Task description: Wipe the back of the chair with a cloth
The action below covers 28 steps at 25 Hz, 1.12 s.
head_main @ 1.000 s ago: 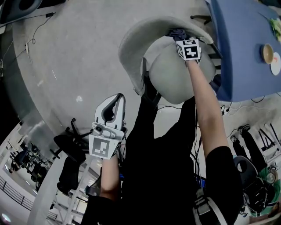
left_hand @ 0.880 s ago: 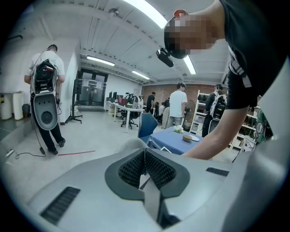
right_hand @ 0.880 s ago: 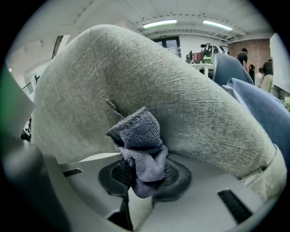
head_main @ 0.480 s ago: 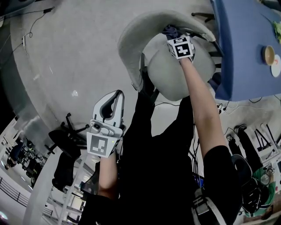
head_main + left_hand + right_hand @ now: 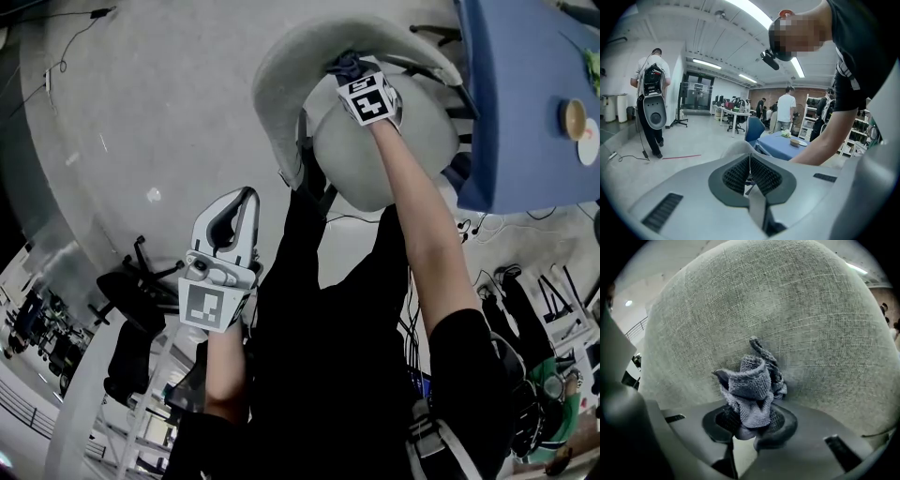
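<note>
The dark grey cloth (image 5: pixel 751 389) is a bunched wad clamped between the jaws of the right gripper (image 5: pixel 749 423). Its long axis runs out along the jaws, and a thin tail at its far end points into the chair backrest (image 5: pixel 764 301) and touches the weave. In the head view the cloth (image 5: pixel 344 64) sits on the inner face of the curved backrest (image 5: pixel 281 80), just above the rear edge of the round seat (image 5: pixel 389 155).

The left gripper (image 5: pixel 246 201) is held apart from the chair, over the floor (image 5: pixel 141 112). Its jaws are pressed together with nothing between them.

The chair stands just beside the left edge of a blue bench (image 5: pixel 520 103). A small bowl (image 5: pixel 572 114) and a plate (image 5: pixel 591 134) rest near the bench's far edge; what the bowl holds is too small to tell.

The right gripper view shows only cloth and woven fabric. The head view alone shows the chair's whole shape. The left gripper view alone shows the room: a person with a backpack (image 5: pixel 651 79) and others standing beyond the bench.
</note>
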Motion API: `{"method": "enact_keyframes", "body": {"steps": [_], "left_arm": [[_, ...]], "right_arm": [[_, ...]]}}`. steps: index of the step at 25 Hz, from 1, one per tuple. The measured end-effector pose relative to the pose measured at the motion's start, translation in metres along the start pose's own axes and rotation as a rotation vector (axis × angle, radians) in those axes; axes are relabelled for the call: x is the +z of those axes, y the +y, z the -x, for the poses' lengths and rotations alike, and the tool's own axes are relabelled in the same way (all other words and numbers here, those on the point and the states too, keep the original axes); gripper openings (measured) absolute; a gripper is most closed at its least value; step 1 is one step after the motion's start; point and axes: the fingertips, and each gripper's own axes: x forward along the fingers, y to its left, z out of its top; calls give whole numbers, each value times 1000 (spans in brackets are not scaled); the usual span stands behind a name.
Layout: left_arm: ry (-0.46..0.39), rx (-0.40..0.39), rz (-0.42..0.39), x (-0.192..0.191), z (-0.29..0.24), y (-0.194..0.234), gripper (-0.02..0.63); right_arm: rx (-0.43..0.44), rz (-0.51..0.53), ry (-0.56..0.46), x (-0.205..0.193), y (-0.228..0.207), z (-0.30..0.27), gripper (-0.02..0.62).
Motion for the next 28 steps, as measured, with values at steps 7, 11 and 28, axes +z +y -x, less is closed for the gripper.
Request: {"method": "enact_keyframes", "body": {"steps": [7,11,28], "left_arm": [[7,-2,1,-10,2,-5,26],[-5,7,13,-9,5,-6,27],[-8,33,17,-14,18,0,27]], "right_arm": [[55,84,15,1,35,-6,97],[95,157,24,-2,58,-6,97],[204,405,81,-27,126,-11,97]]}}
